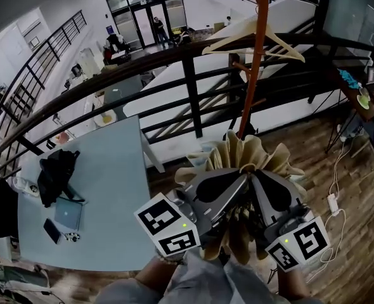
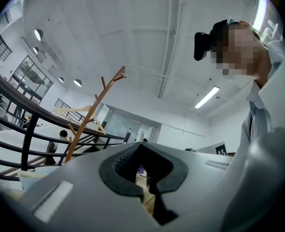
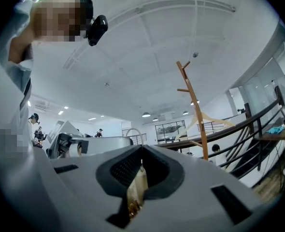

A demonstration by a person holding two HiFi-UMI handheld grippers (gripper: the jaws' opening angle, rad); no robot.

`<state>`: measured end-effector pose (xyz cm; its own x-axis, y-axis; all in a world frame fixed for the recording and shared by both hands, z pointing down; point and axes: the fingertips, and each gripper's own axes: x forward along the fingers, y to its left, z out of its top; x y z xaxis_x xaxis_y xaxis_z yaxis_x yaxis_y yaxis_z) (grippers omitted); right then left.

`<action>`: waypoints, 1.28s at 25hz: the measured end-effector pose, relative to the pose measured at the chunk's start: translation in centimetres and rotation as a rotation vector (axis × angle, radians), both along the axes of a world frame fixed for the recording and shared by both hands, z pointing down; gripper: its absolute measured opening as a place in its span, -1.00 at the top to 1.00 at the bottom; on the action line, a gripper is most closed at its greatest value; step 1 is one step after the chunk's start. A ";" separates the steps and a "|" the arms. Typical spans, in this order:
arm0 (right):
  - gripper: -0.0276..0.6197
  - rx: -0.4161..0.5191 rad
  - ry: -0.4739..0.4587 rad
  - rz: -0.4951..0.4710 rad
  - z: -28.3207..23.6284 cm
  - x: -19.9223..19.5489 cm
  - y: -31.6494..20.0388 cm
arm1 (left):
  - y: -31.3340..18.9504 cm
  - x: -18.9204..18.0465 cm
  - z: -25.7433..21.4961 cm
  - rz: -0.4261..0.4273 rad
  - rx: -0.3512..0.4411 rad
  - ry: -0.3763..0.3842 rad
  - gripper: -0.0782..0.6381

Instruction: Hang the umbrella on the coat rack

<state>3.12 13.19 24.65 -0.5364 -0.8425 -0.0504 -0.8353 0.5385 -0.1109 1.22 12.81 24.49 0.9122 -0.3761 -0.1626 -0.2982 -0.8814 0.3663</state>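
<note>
Nearest to the person, the left gripper (image 1: 238,183) and the right gripper (image 1: 258,183) are each clamped on the umbrella (image 1: 238,152), which is held just beside the pole of the coat rack (image 1: 257,62). Its folded beige cloth looks light and soft and may slip. I think the stiff handle or the strap is the safer place to hold. I count two grippers, one umbrella, one coat rack and one hanger (image 1: 253,40) on it.
</note>
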 end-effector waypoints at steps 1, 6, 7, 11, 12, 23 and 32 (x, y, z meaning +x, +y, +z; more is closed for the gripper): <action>0.90 -0.001 0.002 0.000 0.1 -0.1 -0.8 | -0.8 0.0 0.1 0.003 -0.003 -0.002 0.77; 0.90 -0.010 -0.009 -0.001 0.4 -0.2 -4.8 | -4.7 -0.1 0.3 0.009 -0.005 -0.015 0.77; 0.90 -0.011 -0.010 0.001 0.4 -0.2 -5.5 | -5.4 -0.1 0.4 0.011 -0.007 -0.013 0.77; 0.90 -0.009 -0.006 0.004 0.5 -0.3 -7.9 | -7.9 -0.3 0.5 0.012 -0.005 -0.007 0.77; 0.90 -0.009 -0.007 0.006 0.6 -0.4 -8.4 | -8.4 -0.3 0.6 0.013 -0.003 -0.006 0.77; 0.90 -0.007 -0.002 0.039 0.5 0.4 -12.5 | -12.4 0.2 0.6 0.031 0.002 -0.004 0.77; 0.90 -0.013 0.002 0.021 1.0 1.1 -15.6 | -15.6 0.9 1.2 0.019 -0.006 -0.003 0.77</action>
